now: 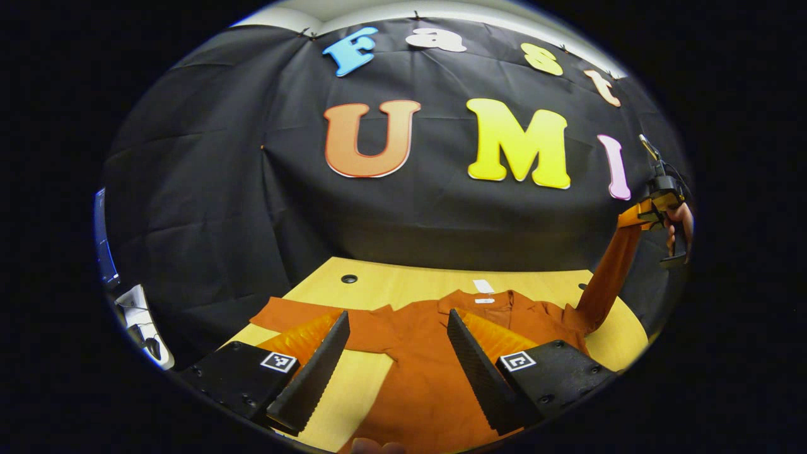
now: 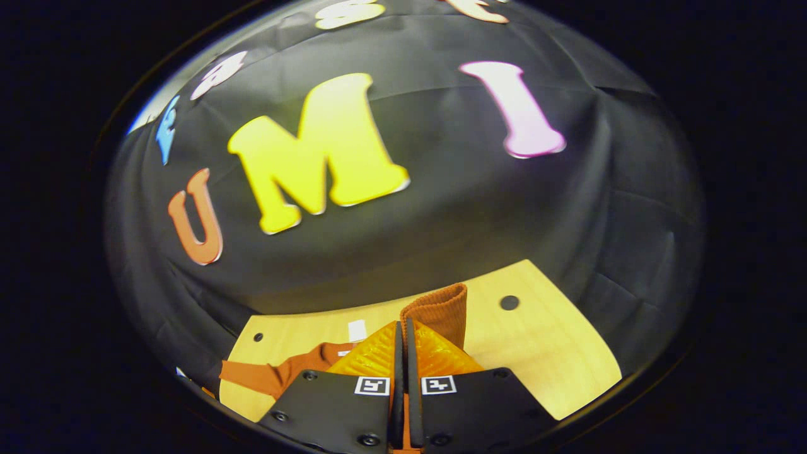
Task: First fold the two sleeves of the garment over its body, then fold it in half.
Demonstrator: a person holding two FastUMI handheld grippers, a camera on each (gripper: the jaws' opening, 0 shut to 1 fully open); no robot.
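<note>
A rust-orange garment (image 1: 422,353) lies spread on the wooden table (image 1: 391,280), its collar and white label (image 1: 484,287) toward the far side. One sleeve (image 1: 287,313) lies flat, stretched out to the left. My left gripper (image 1: 397,315) hovers open over the garment's body, with nothing between its fingers. The other sleeve (image 1: 605,277) is pulled up off the table at the right, held at its cuff by my right gripper (image 1: 652,208). In the right gripper view, that gripper (image 2: 401,325) is shut on the ribbed cuff (image 2: 441,312), which sticks up past the fingertips.
The table has round cable holes (image 1: 348,278) (image 2: 509,302). A hand (image 1: 681,224) holds the right gripper high at the right. A white device (image 1: 142,321) stands off the table's left side. The black cloth wall rises behind the table.
</note>
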